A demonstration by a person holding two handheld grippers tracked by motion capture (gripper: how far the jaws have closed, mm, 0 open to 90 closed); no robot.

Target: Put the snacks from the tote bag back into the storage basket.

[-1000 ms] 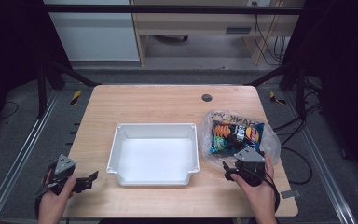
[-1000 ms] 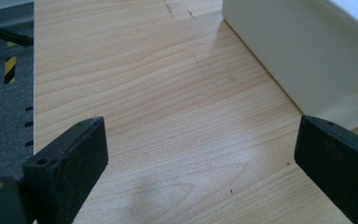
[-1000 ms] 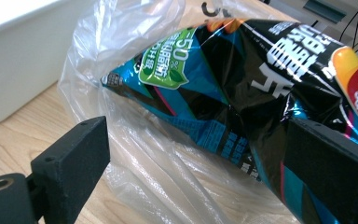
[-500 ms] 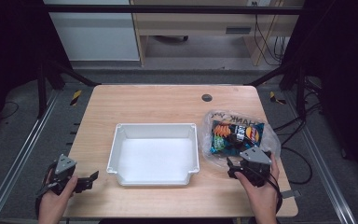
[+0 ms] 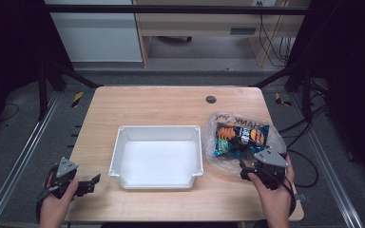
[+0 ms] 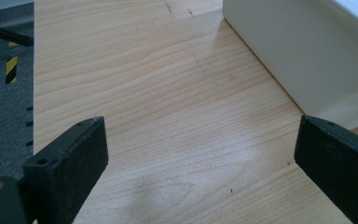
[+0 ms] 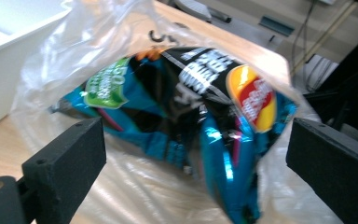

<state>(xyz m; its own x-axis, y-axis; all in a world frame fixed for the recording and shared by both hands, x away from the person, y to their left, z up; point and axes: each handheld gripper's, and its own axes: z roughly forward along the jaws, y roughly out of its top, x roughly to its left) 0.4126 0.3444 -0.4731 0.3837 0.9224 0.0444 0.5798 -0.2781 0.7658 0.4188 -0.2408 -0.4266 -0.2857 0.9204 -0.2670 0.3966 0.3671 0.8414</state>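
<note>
A clear plastic bag (image 5: pixel 244 137) with blue and black snack packets (image 7: pixel 200 112) inside lies on the right of the wooden table (image 5: pixel 161 102). My right gripper (image 5: pixel 250 167) hovers at the bag's near edge, jaws wide open on either side of the packets (image 5: pixel 240 137) in the right gripper view. A white rectangular tray (image 5: pixel 158 156) sits empty in the middle of the table. My left gripper (image 5: pixel 91 182) is open near the table's front left corner, over bare wood, with the tray's wall (image 6: pixel 307 60) to its right.
A small dark round hole (image 5: pixel 211 99) marks the table's far side. Black frame bars and cables surround the table on the grey floor. A yellow-black striped marker (image 5: pixel 77 98) lies off the left edge.
My right gripper has shifted slightly right and back along the bag's near edge. The left gripper has stayed put.
</note>
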